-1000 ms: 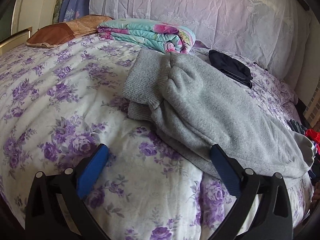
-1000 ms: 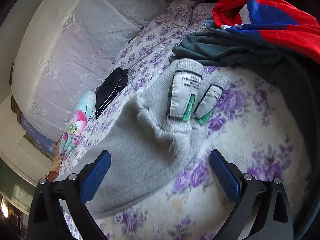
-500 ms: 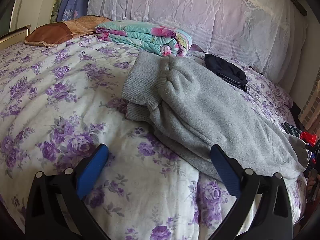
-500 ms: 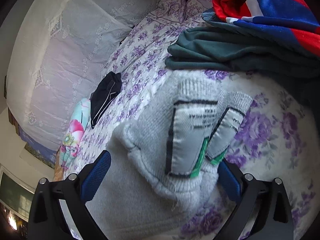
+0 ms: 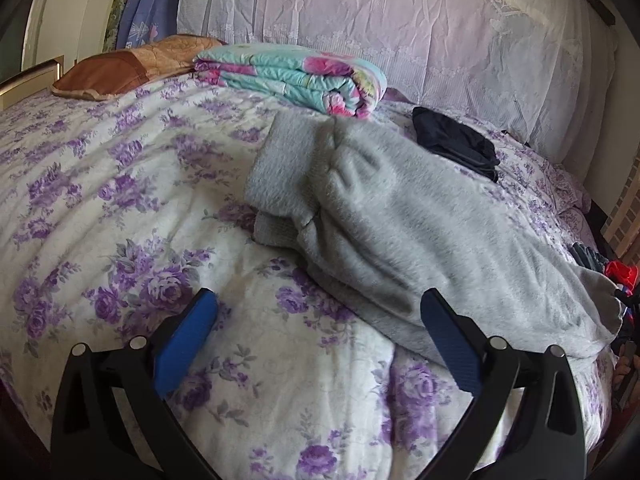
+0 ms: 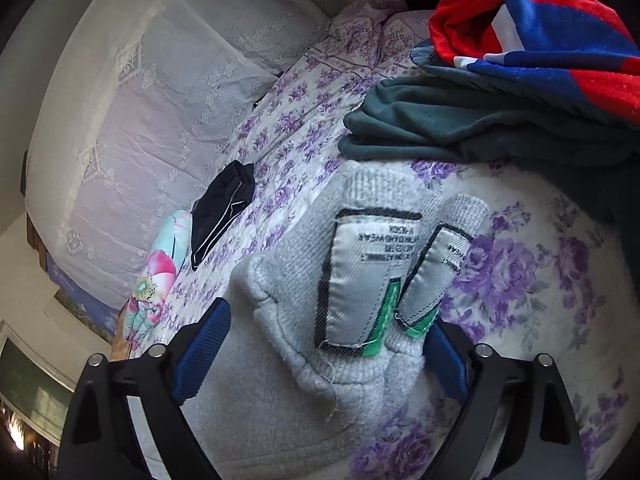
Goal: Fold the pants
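Grey fleece pants (image 5: pixel 404 232) lie folded lengthwise on the floral bedspread (image 5: pixel 120 200), cuffs toward the folded turquoise quilt (image 5: pixel 296 78), a dark garment (image 5: pixel 456 144) just beyond them. Left wrist view: left gripper (image 5: pixel 318 334) spread wide, holding nothing — its left finger over bare bedspread, right finger at the near edge of the pants; contact cannot be told.

Right wrist view: right gripper (image 6: pixel 326 346) also wide open, straddling the waistband end of the pants (image 6: pixel 304 320). Two sewn labels (image 6: pixel 360 280) face up between the fingers — nothing pinched. Past the waistband, a dark green garment (image 6: pixel 460 128) under a red-and-blue one (image 6: pixel 540 28).
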`<state>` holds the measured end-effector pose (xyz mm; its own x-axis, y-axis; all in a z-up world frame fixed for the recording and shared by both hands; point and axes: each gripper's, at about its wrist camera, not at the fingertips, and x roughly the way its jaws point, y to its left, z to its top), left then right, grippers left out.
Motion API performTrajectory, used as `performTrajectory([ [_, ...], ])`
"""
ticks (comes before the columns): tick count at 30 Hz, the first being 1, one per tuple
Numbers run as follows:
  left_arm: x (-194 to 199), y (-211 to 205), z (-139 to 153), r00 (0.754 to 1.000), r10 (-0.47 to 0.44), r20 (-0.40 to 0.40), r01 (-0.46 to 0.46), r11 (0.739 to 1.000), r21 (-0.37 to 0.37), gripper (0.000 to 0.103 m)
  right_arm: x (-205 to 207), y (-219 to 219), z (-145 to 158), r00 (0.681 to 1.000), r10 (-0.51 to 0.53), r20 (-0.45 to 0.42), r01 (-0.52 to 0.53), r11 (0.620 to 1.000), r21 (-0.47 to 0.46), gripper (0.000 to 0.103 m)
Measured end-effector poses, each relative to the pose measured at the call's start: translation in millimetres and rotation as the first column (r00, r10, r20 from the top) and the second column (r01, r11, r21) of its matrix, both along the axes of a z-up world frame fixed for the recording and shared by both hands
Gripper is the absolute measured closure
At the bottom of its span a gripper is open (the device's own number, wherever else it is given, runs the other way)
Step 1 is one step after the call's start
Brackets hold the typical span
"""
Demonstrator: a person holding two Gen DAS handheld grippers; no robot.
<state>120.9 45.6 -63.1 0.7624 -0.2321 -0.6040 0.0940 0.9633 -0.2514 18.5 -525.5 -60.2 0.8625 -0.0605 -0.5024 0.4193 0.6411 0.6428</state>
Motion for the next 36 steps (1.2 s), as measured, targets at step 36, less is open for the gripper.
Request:
performTrajectory([
  [36, 9, -93, 65, 0.927, -0.37, 0.064, 0.365, 0.928, 0.075, 0.005, -59, 19, 68, 0.986, -0.114, 0.121, 0.129, 0.984, -0.123, 0.038],
])
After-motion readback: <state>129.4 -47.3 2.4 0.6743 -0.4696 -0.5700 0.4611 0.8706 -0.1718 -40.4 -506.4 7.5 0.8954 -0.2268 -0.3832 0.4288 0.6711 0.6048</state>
